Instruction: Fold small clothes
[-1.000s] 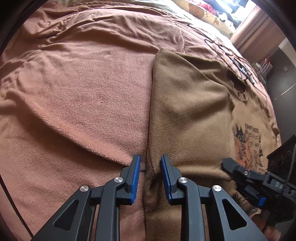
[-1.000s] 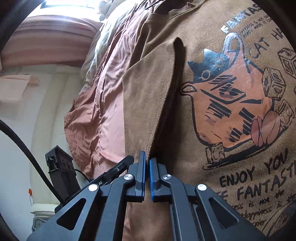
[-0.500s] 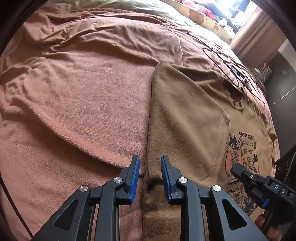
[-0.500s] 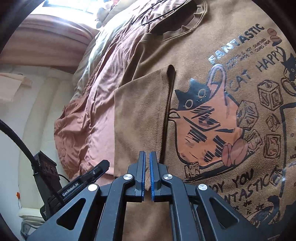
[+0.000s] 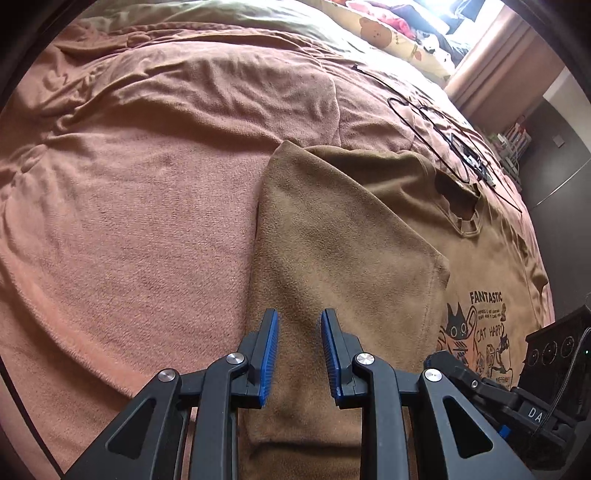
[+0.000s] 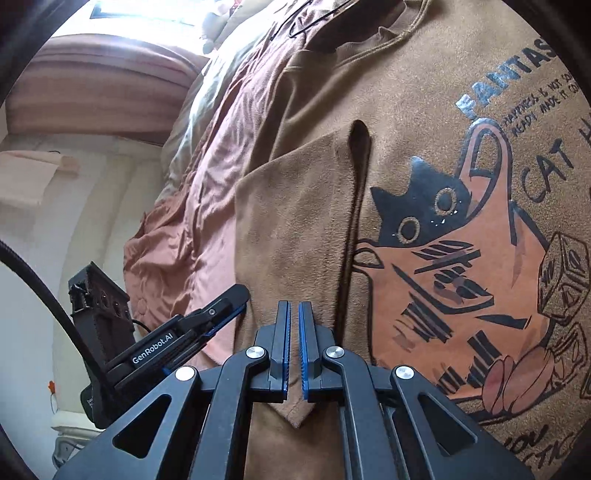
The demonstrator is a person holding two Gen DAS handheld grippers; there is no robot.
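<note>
A brown T-shirt (image 5: 351,251) with a cat print (image 6: 443,266) lies flat on the bed, its left side and sleeve folded inward over the body. My left gripper (image 5: 298,332) is open and empty just above the folded panel near its left fold edge. My right gripper (image 6: 294,321) has its jaws nearly closed with a thin gap, over the folded flap (image 6: 288,236); a pointed corner of cloth shows below the jaws, and whether it is pinched is unclear. The right gripper also shows in the left wrist view (image 5: 491,391).
A pinkish-brown blanket (image 5: 129,192) covers the bed. A black cable (image 5: 443,140) lies on it beyond the shirt collar. Pillows and bedding (image 5: 399,33) sit at the far end. A white wall and headboard (image 6: 74,110) are to the left of the bed.
Both grippers have pulled back from the shirt. The left gripper stays open. The right gripper's jaws have parted slightly and the folded flap now lies flatter on the shirt.
</note>
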